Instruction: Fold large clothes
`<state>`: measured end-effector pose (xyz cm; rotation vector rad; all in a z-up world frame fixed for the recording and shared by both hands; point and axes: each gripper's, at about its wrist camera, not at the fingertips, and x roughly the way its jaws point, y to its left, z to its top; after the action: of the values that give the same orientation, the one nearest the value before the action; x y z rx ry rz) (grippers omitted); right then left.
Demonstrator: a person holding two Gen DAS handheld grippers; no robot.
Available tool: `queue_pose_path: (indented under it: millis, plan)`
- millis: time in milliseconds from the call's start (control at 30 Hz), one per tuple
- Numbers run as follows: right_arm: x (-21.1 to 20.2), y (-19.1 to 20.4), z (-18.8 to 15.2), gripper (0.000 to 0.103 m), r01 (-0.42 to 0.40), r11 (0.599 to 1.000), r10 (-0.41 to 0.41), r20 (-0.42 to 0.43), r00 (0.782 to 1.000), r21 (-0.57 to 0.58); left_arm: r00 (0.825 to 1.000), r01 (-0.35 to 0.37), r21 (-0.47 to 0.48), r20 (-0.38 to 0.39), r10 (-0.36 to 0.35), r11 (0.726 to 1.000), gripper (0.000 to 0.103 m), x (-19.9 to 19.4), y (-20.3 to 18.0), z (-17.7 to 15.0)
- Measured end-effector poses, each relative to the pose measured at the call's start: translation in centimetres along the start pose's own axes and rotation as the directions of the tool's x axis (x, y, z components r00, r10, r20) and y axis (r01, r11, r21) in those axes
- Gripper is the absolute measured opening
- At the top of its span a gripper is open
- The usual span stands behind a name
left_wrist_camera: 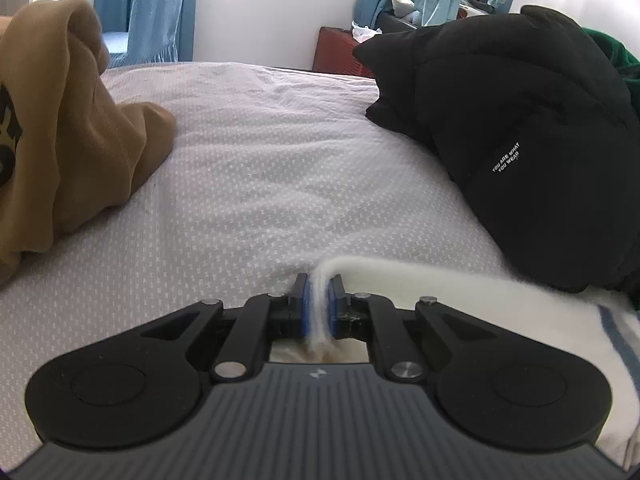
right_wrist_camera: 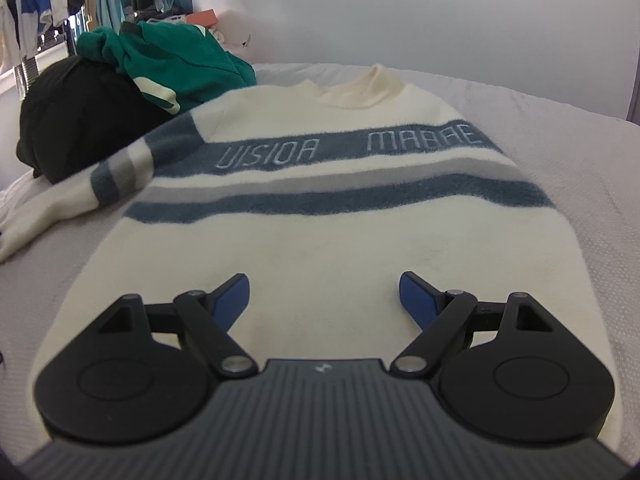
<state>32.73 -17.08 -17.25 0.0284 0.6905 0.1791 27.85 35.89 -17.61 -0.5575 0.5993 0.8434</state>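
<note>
A brown hoodie [left_wrist_camera: 76, 120] slumps at the left of the white dotted bedsheet [left_wrist_camera: 256, 168]. A black garment [left_wrist_camera: 532, 128] is heaped at the right, a green one [right_wrist_camera: 176, 64] on top. Blue curtains [left_wrist_camera: 156, 8] hang behind; clothes [right_wrist_camera: 36, 12] crowd a rack.

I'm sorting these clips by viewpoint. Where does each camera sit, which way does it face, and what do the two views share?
Left wrist: on the left gripper, facing across the bed between a brown garment and a black garment; its fingers pinch cream sweater fabric.
Right wrist: on the right gripper, facing up the flat sweater toward its collar; jaws open above it.
Shared: sweater, bed, black garment.
</note>
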Motion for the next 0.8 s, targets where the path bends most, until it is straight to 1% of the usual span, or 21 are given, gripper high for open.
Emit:
queue_pose_path:
  millis: [33, 67, 100, 133, 167, 233, 333, 400, 467, 533, 600, 633, 700, 733, 800]
  plan:
    - [0.1, 0.0, 0.0, 0.083, 0.000, 1.000, 0.000, -0.001, 1.000, 0.001, 1.000, 0.004, 0.000, 0.001, -0.004, 1.000, 0.012, -0.1, 0.1, -0.1]
    - [0.1, 0.0, 0.1, 0.083, 0.000, 1.000, 0.000, -0.001, 1.000, 0.002, 1.000, 0.005, -0.009, -0.002, -0.006, 1.000, 0.019, -0.5, 0.3, -0.4]
    - [0.0, 0.0, 0.1, 0.083, 0.000, 1.000, 0.000, 0.001, 1.000, 0.003, 1.000, 0.004, -0.021, -0.006, -0.004, 1.000, 0.023, -0.8, 0.5, -0.3]
    - [0.0, 0.0, 0.2, 0.083, -0.002, 1.000, 0.002, 0.003, 1.000, 0.004, 1.000, -0.005, -0.026, 0.003, 0.005, 1.000, 0.032, -1.4, 0.6, -0.3]
    - [-0.1, -0.1, 0.2, 0.083, -0.004, 1.000, 0.004, 0.006, 1.000, 0.007, 1.000, -0.012, -0.027, 0.022, 0.013, 1.000, 0.051, -2.1, 0.7, -0.2]
    - [-0.3, -0.1, 0.2, 0.083, -0.006, 1.000, 0.006, 0.010, 1.000, 0.010, 0.999, -0.005, -0.025, 0.046, 0.007, 1.000, 0.070, -3.5, 0.6, -0.3]
    - [-0.6, -0.2, 0.2, 0.083, -0.005, 1.000, 0.005, 0.020, 1.000, 0.012, 0.997, 0.043, 0.002, 0.065, -0.043, 0.999, 0.070, -6.0, -0.1, -1.1]
    - [-1.1, -0.2, 0.2, 0.084, -0.004, 1.000, 0.004, 0.029, 1.000, 0.010, 0.993, 0.108, 0.013, 0.055, -0.108, 0.994, 0.070, -8.0, -0.8, -1.9]
    - [-1.6, -0.3, 0.2, 0.083, -0.004, 1.000, 0.004, 0.039, 0.999, 0.009, 0.984, 0.169, 0.027, 0.051, -0.170, 0.985, 0.070, -10.1, -1.8, -3.0]
    - [-2.2, -0.3, 0.1, 0.083, -0.003, 1.000, 0.002, 0.049, 0.999, 0.008, 0.969, 0.239, 0.062, 0.045, -0.242, 0.969, 0.070, -12.1, -3.2, -4.3]
    - [-2.9, -0.4, 0.0, 0.084, -0.004, 1.000, 0.004, 0.057, 0.998, 0.008, 0.948, 0.314, 0.105, 0.012, -0.317, 0.944, 0.070, -13.9, -4.7, -6.0]
    - [-3.2, -0.4, -0.1, 0.084, -0.006, 1.000, 0.005, 0.059, 0.998, 0.010, 0.935, 0.354, 0.122, -0.018, -0.355, 0.927, 0.070, -14.6, -5.5, -7.2]
    - [-4.1, -0.6, -0.3, 0.084, -0.015, 1.000, 0.013, 0.062, 0.998, 0.023, 0.910, 0.413, 0.128, -0.086, -0.405, 0.902, 0.070, -15.4, -6.4, -9.1]
    - [-4.6, -0.6, -0.4, 0.084, -0.023, 0.999, 0.022, 0.067, 0.998, 0.027, 0.895, 0.443, 0.124, -0.127, -0.428, 0.888, 0.070, -15.6, -6.8, -10.1]
    - [-5.8, -0.7, -0.6, 0.084, -0.040, 0.999, 0.037, 0.072, 0.997, 0.037, 0.856, 0.503, 0.120, -0.208, -0.473, 0.856, 0.070, -15.9, -7.6, -11.8]
